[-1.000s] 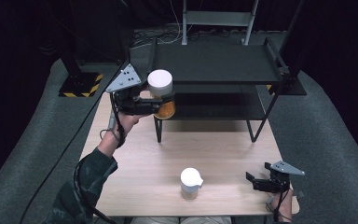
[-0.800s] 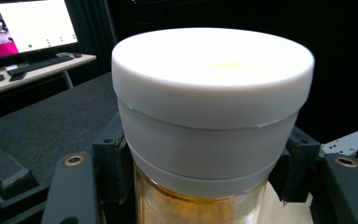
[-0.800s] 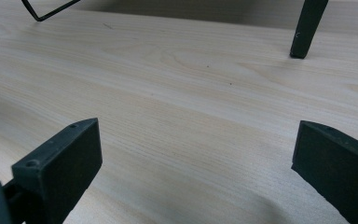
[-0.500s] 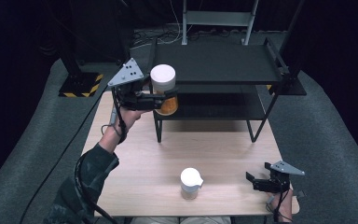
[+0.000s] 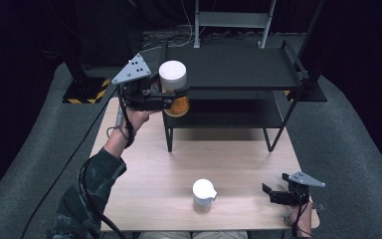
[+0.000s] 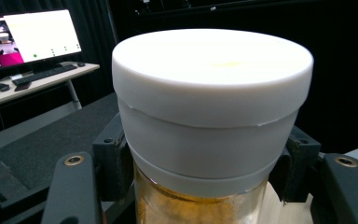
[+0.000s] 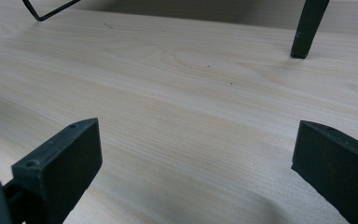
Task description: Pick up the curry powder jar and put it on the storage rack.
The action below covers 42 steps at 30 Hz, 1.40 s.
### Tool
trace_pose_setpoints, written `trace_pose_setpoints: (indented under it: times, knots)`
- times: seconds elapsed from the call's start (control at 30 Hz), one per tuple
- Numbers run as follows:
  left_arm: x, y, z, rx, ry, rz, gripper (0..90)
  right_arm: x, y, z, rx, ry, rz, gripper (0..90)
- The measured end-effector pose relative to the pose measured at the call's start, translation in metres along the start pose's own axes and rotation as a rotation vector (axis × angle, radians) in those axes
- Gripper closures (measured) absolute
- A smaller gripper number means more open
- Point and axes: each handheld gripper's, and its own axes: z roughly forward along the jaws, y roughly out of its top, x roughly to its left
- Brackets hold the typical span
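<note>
Left tongs (image 5: 171,97) clamped on jar (image 5: 174,87) below white lid (image 6: 212,70), amber contents inside; jar held in air at far left, by left front corner of black shelf unit (image 5: 238,64).

Risks:
- jar base clips top shelf edge if brought in too low; knock could twist jar in pads
- glass smooth, grip narrow band under lid; tilt may let jar slip

Right tongs (image 5: 283,194) open, empty, resting low over worktop (image 5: 149,174) near right. Second white-capped jar (image 5: 203,195) stands near centre, apart.
</note>
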Motion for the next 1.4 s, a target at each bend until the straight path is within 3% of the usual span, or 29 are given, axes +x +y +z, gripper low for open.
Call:
trace_pose_setpoints:
  times: [0.87,1.4]
  knots:
    - [0.008,0.033,0.008,-0.024,0.049,0.019,34.9,0.000,0.000,0.000,0.001,0.002,0.000,0.4]
    - [0.013,0.045,0.025,0.002,0.102,0.032,34.8,0.000,-0.001,0.000,-0.003,0.003,-0.004,0.4]
